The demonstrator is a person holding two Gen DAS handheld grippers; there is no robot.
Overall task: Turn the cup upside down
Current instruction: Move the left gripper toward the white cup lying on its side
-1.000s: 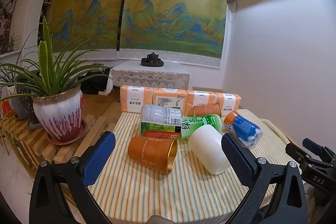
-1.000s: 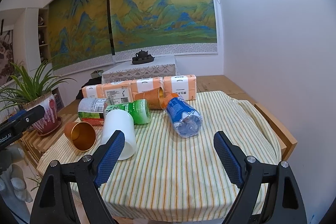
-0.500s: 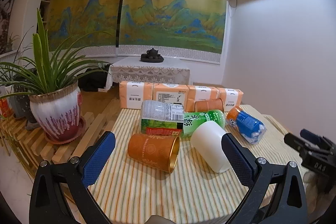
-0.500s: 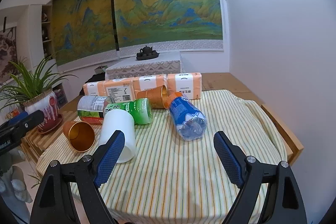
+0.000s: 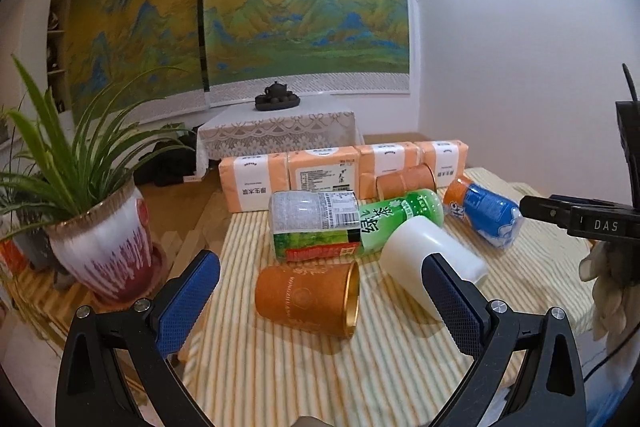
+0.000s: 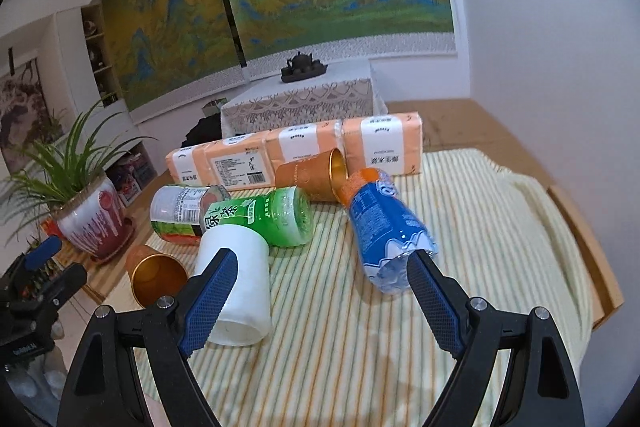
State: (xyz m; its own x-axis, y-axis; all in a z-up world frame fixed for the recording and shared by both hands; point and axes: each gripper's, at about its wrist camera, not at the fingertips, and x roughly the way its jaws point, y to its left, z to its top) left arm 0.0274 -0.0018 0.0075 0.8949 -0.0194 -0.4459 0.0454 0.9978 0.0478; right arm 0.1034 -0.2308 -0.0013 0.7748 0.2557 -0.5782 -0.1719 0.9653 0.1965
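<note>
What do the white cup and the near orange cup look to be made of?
White cup: probably plastic, matte and slightly translucent, plain, lying on its side. Orange cup: textured paper or card sleeve outside with printed pattern; shiny gold, metallic-looking lining and rim, possibly foil.

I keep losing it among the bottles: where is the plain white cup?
The plain white plastic cup lies on its side on the striped tablecloth, between the orange gold-lined cup and the green tea bottle.

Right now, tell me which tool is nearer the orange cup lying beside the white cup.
Left. The left tool is open right in front of the orange cup; the right tool is open farther right, by the white cup.
</note>
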